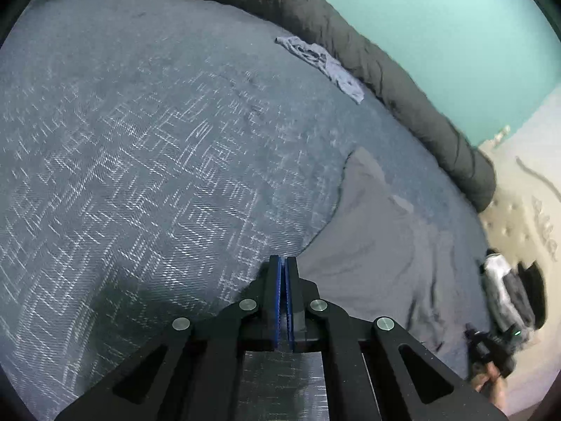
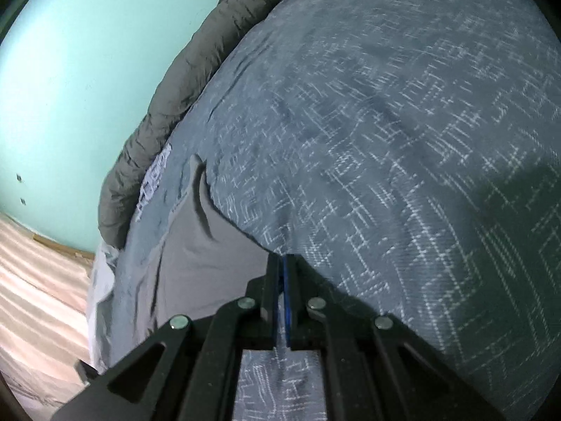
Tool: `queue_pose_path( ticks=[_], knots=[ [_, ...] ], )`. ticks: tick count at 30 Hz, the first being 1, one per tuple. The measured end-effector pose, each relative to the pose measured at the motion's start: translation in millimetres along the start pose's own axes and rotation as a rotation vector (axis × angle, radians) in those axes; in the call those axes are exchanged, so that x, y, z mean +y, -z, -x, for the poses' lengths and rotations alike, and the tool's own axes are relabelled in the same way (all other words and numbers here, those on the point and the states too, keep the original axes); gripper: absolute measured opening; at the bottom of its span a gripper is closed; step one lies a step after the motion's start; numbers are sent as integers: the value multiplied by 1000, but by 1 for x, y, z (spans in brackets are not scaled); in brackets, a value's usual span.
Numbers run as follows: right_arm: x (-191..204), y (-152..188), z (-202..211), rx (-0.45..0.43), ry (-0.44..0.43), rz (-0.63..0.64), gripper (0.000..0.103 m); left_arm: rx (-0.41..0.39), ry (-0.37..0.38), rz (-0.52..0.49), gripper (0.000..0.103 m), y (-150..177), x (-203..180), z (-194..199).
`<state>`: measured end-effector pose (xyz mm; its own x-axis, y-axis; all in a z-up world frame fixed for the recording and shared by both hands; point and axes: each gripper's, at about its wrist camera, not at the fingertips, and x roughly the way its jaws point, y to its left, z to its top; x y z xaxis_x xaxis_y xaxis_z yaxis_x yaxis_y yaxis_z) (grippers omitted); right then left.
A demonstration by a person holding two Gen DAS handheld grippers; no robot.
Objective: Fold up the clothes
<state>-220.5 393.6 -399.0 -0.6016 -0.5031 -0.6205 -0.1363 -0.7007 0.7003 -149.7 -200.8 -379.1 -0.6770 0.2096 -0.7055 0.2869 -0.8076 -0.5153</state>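
Note:
A plain grey garment (image 1: pixel 378 242) lies spread on the blue patterned bedspread (image 1: pixel 147 147). My left gripper (image 1: pixel 283 263) has its jaws together at the garment's left edge; the frames do not show cloth between the pads. In the right wrist view the same garment (image 2: pixel 196 252) lies to the left, and my right gripper (image 2: pixel 282 261) has its jaws together at the garment's right edge over the bedspread (image 2: pixel 403 140). The right gripper also shows in the left wrist view (image 1: pixel 491 351) at the bed's near right corner.
A rolled dark grey duvet (image 1: pixel 368 52) runs along the bed's far edge by the teal wall (image 1: pixel 455 35). A small patterned cloth (image 1: pixel 322 59) lies beside it. A pile of clothes (image 1: pixel 508 291) sits on the floor right of the bed.

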Motion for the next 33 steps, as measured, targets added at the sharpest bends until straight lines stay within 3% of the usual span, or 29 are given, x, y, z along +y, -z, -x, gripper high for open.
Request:
queue_pose_path(
  ticks=[9, 18, 24, 28, 30, 33],
  knots=[
    [-2, 1, -3, 9, 3, -9, 2, 22, -33, -15, 2, 0, -2, -10],
    [4, 2, -2, 13, 36, -9, 2, 13, -18, -40, 3, -7, -22, -12],
    [8, -2, 12, -32, 86, 0, 3, -18, -25, 63, 7, -10, -5, 0],
    [28, -5, 20, -80, 23, 57, 6, -61, -52, 69, 8, -14, -3, 8],
    [43, -2, 11, -49, -22, 106, 6, -60, -50, 53, 9, -16, -8, 5],
    [50, 4, -9, 18, -16, 134, 6, -34, -29, 20, 10, -16, -17, -1]
  ],
)
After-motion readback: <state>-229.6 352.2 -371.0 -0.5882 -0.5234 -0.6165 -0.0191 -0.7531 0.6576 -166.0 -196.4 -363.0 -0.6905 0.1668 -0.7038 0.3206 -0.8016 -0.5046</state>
